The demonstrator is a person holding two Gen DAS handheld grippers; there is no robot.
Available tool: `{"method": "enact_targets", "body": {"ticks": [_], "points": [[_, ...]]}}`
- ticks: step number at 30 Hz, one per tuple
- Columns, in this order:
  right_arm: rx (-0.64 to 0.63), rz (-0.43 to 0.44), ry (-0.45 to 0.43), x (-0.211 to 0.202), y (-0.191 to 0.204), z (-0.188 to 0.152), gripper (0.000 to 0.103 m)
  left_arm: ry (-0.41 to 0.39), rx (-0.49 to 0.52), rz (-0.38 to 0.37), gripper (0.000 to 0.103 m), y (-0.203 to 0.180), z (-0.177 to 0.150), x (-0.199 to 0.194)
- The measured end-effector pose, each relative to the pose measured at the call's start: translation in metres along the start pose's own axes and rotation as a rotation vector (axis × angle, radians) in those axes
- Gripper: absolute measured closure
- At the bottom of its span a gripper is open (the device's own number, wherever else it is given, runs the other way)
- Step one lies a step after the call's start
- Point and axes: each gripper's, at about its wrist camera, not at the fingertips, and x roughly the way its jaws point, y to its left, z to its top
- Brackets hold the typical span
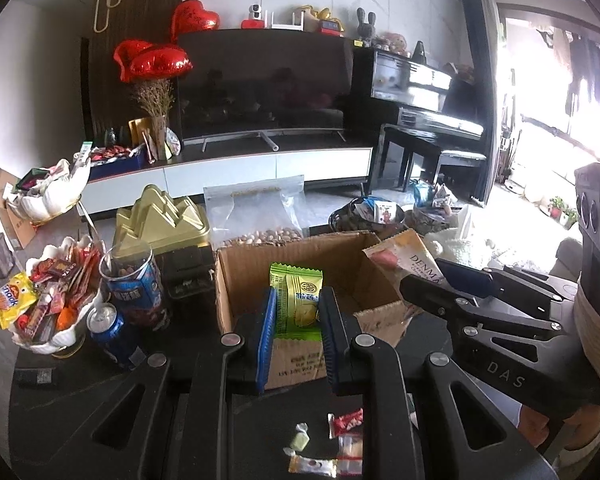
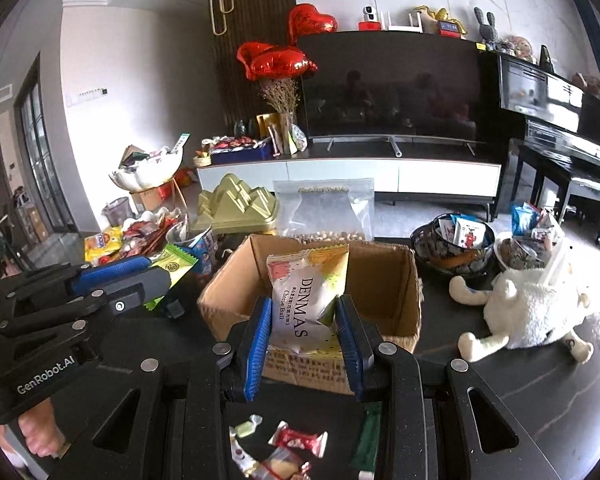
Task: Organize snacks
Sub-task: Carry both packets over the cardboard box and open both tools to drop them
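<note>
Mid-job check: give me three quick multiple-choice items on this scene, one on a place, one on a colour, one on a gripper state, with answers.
1. Where does the cardboard box sit?
A. On the dark table, ahead of both grippers
B. On the TV cabinet
C. On the piano bench

2. What colour is the packet in the left gripper?
A. Red
B. Green
C. Blue

3. What is the right gripper doing?
A. Standing open, empty
B. Shut on a soda can
C. Shut on the white DENMAS packet

Answers: 1 A, both views show it there. 2 B, its wrapper is green. 3 C, pads press its sides.

Both wrist views look forward and downward, close over the cardboard box (image 1: 300, 276) at frame centre; both share the television (image 2: 392, 84) beyond.
</note>
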Motion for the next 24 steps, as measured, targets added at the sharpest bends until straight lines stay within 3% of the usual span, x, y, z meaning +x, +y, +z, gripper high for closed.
{"method": "enact_targets", "body": {"ticks": [19, 20, 22, 24], "points": [[0.014, -0.003, 0.073, 0.075, -0.023, 0.016, 0.068, 0.085, -0.025, 0.012, 0.08, 0.021, 0.018, 0.084], [0.017, -0.003, 0.072, 0.078, -0.025, 0.017, 0.068, 0.09, -0.019, 0.02, 0.079, 0.021, 0.019, 0.089], [0.018, -0.022, 0.071, 0.082, -0.026, 0.017, 0.066, 0.094, -0.013, 0.044, 0.058, 0.022, 0.02, 0.093], [0.027, -0.043, 0.078, 0.084, -0.028, 0.016, 0.057, 0.086, -0.019, 0.072, 0.057, 0.024, 0.018, 0.091]]}}
